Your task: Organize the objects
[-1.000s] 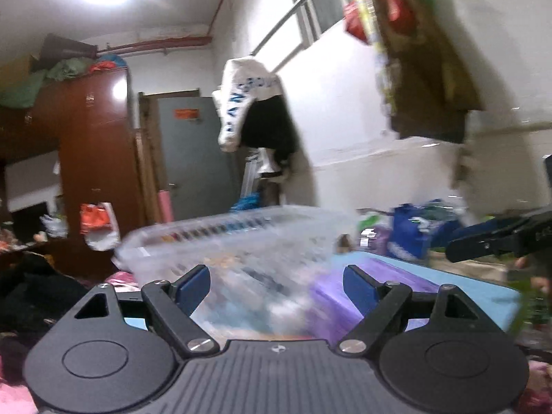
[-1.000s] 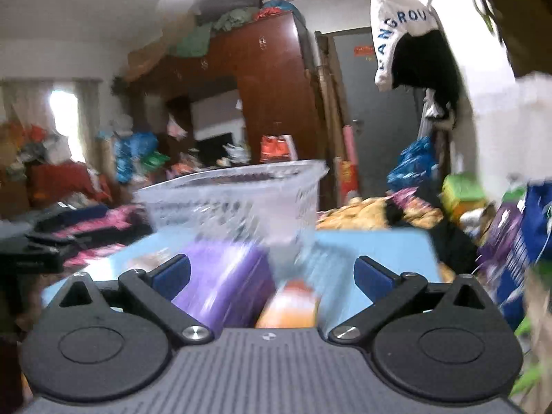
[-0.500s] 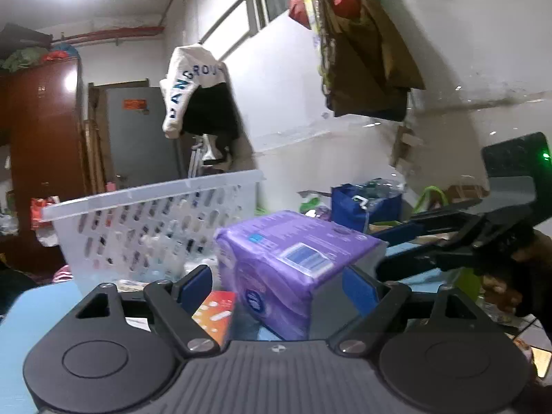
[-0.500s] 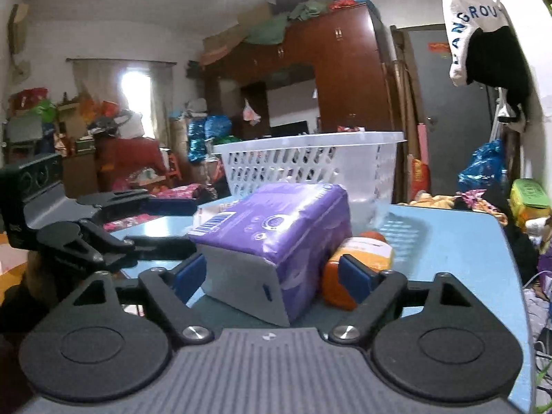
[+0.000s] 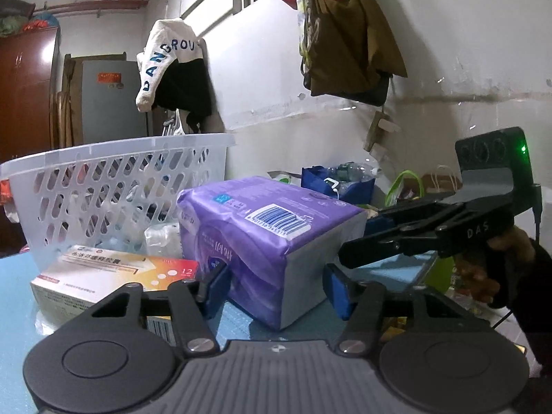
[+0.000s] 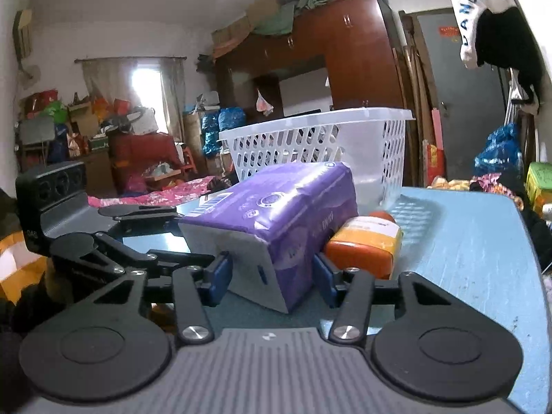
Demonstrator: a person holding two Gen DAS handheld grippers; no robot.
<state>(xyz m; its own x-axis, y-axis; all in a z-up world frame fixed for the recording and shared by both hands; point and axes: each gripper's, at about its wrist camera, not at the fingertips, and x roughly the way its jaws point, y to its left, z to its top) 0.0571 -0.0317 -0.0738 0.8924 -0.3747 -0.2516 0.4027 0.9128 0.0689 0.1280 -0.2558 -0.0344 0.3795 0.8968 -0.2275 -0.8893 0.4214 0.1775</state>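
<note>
A purple soft pack point(image 5: 262, 227) lies on the blue table point(image 6: 465, 241) in front of a white slotted basket point(image 5: 114, 186). My left gripper point(image 5: 278, 288) straddles one near corner of the pack. Its jaws are closing, with the blue pads close to the pack's sides and no squeeze showing. From the opposite end, my right gripper point(image 6: 272, 277) straddles another corner of the same pack point(image 6: 276, 207). Its jaws are closing too, and its pads stand just beside the wrapping.
An orange-and-white medicine box point(image 5: 114, 272) lies to the left of the pack. An orange bottle point(image 6: 362, 245) lies on its side against the pack. Small white packets point(image 5: 162, 238) sit by the basket. Clutter, a wardrobe and a white wall surround the table.
Both grippers sank and tipped down toward the table. Each now has the purple pack between its fingers, and both pairs of jaws have narrowed around it.
</note>
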